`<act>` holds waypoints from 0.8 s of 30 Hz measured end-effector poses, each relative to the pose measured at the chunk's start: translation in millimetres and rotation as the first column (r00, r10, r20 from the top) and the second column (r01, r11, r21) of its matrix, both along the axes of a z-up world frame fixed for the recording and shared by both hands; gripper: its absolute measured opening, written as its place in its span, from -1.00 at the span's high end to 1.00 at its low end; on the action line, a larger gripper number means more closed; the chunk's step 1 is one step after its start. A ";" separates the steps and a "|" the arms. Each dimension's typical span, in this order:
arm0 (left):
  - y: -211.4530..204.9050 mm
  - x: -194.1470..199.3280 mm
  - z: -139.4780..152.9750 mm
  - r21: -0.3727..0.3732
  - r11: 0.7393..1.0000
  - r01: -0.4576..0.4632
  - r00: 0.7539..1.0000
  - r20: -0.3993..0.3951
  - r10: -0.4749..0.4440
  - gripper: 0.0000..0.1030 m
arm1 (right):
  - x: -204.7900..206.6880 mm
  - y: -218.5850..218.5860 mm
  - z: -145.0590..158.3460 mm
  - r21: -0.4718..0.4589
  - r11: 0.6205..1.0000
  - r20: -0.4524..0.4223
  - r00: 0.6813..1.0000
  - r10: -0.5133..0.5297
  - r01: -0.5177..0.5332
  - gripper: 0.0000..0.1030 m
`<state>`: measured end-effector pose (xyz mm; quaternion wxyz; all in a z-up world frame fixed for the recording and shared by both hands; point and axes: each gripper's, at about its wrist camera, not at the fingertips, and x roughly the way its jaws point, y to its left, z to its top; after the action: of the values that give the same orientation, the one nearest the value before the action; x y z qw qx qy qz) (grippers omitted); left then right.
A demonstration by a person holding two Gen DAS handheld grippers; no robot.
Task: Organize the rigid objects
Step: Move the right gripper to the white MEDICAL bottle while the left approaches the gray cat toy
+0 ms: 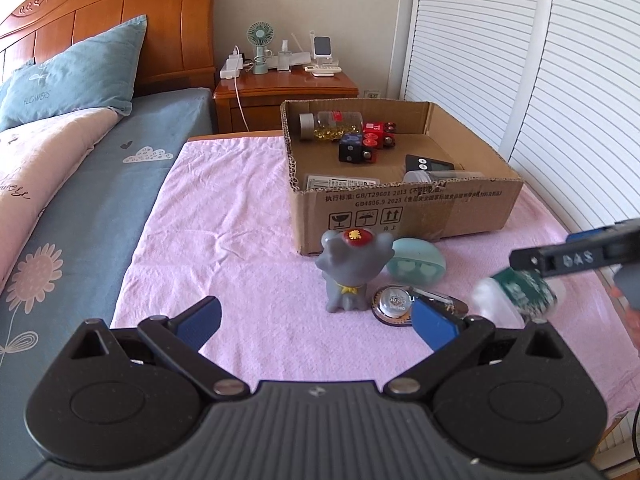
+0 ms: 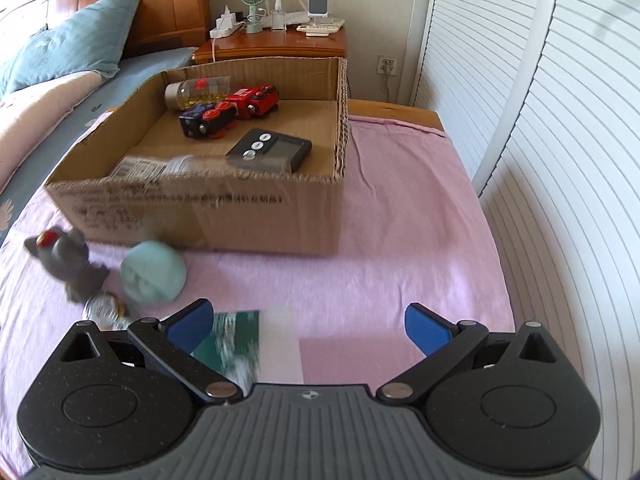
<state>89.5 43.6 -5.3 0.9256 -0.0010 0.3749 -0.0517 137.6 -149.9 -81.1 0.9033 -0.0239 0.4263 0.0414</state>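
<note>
Both claws stand wide and hold nothing. The left claw (image 1: 316,324) hovers over the pink cloth (image 1: 240,240), short of the grey figurine (image 1: 347,270). The right claw (image 2: 308,324) sits low near the cloth, with a green-and-white bottle (image 2: 256,344) lying between its fingers, close to the left one and well apart from the right. The bottle is blurred in both views, so I cannot tell whether it is at rest.

The box (image 2: 200,208) sits on the worktop ahead of the right claw and already holds a pill jar (image 2: 198,90), toy trains (image 2: 232,112), a timer (image 2: 272,150) and a clear container at the near wall. Outstanding on the cloth are the figurine, a teal case (image 1: 416,266), a round tin (image 1: 394,304) and the bottle.

Risks, as judged:
- Off-centre grip: closing now may push the bottle sideways or roll it away.
- The figurine stands upright beside the tin and case; a careless reach may topple it.
- The near box wall is tall; a low carry may strike it.
- The box's near side is crowded, so a drop there may land on the container or timer.
</note>
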 end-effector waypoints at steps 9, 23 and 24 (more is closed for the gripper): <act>-0.5 2.1 -3.7 0.004 1.000 -0.004 1.000 -0.003 0.004 -0.96 | -40.1 33.2 -11.6 -0.067 0.990 0.023 0.992 0.126 -0.124 -1.00; -12.0 35.6 -9.4 0.059 0.998 0.016 1.000 -0.008 -0.016 -0.96 | -36.5 7.3 -45.5 -0.028 0.998 -0.027 0.998 0.049 -0.050 -1.00; -13.2 39.4 -8.7 0.064 0.998 0.018 1.000 -0.004 -0.018 -0.96 | -36.7 7.5 -45.6 -0.029 0.998 -0.027 0.998 0.051 -0.051 -1.00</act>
<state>128.8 30.4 -13.9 0.9241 0.0320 0.3778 -0.0479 100.9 -142.4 -126.7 0.8958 -0.0475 0.4380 0.0586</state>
